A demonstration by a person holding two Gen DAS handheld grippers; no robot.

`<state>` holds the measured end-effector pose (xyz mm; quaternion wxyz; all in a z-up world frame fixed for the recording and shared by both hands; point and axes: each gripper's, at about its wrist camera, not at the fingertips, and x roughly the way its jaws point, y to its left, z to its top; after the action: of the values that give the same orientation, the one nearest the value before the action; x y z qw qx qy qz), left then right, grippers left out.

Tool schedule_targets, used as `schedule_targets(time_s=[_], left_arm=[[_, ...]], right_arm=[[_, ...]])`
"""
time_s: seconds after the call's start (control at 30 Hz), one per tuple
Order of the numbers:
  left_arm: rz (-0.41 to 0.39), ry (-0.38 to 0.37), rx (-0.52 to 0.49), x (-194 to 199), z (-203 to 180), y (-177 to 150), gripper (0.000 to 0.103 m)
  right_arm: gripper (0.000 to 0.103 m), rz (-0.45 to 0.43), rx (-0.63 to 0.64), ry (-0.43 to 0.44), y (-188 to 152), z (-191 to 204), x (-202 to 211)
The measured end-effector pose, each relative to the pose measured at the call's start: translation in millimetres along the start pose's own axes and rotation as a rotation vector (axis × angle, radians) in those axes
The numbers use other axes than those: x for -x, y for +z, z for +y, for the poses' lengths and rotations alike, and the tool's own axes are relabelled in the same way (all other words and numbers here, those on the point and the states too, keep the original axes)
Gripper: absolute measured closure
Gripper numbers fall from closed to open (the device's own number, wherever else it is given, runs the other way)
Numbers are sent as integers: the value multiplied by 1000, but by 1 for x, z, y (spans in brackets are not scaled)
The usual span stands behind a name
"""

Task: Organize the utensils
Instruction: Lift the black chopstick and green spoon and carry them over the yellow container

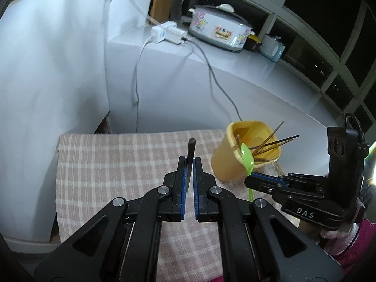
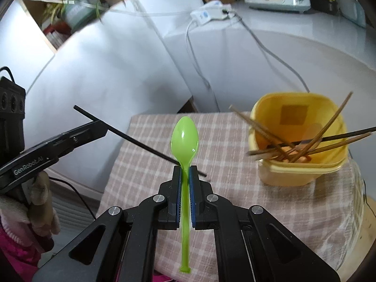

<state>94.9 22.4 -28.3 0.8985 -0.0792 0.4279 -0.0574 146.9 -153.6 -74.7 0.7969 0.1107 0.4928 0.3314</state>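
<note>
While my right hand-held gripper (image 2: 185, 171) clamps the green spoon (image 2: 185, 138) and my left hand-held gripper (image 1: 189, 162) a black chopstick (image 1: 191, 149), the yellow cup (image 2: 298, 164) sits nearer my right.

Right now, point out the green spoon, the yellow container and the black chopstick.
green spoon (image 2: 185, 138): right wrist view, on the bowl.
yellow container (image 2: 282, 176): right wrist view, on the front outer wall.
black chopstick (image 2: 141, 142): right wrist view, on the shaft's middle.
</note>
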Motion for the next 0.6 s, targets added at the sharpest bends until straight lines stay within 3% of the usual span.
schedule_targets(time_s=[0.6], left_arm=[[-117, -102, -134, 32, -53, 55, 101]], right_arm=[[98, -211, -81, -30, 26, -35, 87]])
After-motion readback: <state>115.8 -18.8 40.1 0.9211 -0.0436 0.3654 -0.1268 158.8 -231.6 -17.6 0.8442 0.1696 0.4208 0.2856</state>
